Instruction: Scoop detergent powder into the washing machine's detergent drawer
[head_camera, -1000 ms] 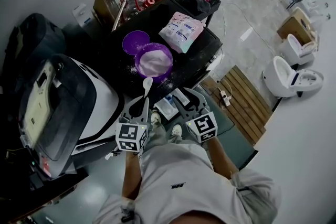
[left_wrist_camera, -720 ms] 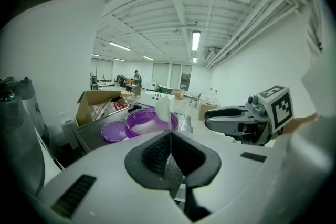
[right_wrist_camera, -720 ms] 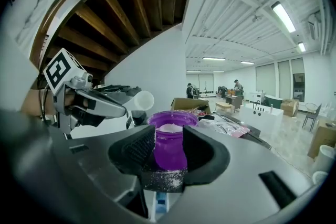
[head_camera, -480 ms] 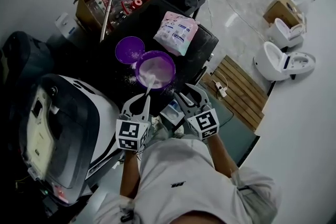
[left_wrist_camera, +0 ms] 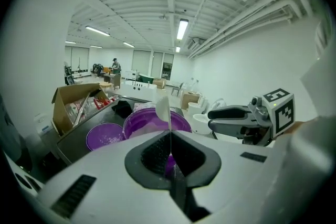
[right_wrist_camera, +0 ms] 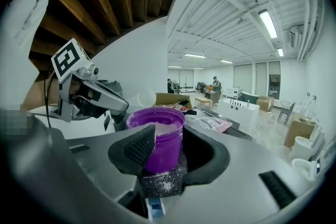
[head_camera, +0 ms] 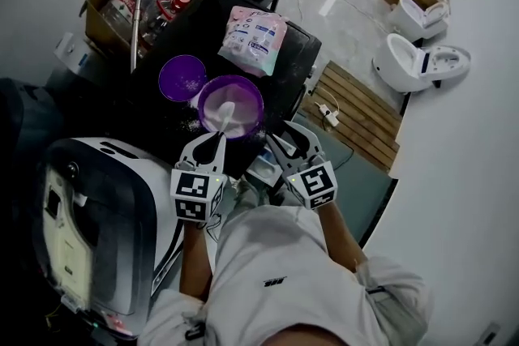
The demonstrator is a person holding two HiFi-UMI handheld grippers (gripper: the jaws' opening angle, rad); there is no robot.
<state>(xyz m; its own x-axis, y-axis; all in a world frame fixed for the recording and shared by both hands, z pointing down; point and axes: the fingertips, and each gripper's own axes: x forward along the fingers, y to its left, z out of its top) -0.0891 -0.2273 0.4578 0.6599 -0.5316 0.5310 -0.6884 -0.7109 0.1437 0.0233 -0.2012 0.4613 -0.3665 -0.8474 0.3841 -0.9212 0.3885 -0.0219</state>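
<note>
The left gripper (head_camera: 217, 138) was clenched on the thin handle of a white spoon (head_camera: 227, 113). It held the spoon's bowl out over the open purple tub (right_wrist_camera: 165, 144), apparently to dip up a load. The right gripper (head_camera: 285, 138) hovered at the counter's (head_camera: 300, 61) near edge with its jaws apart and nothing between them. It was just short of the tub, perhaps ready to steady it.

The tub stood near that edge, well filled with white powder (head_camera: 212, 103). Its purple lid (head_camera: 182, 77) lay just beside it toward the left edge, flecked with powder. The detergent bag (head_camera: 255, 30) lay farther back.

A pale blue-and-white compartment (head_camera: 263, 166), probably the drawer, showed below the near edge between the two grippers. The washing machine (head_camera: 105, 190) stood to the left. By my judgement, no powder had reached the drawer yet.
</note>
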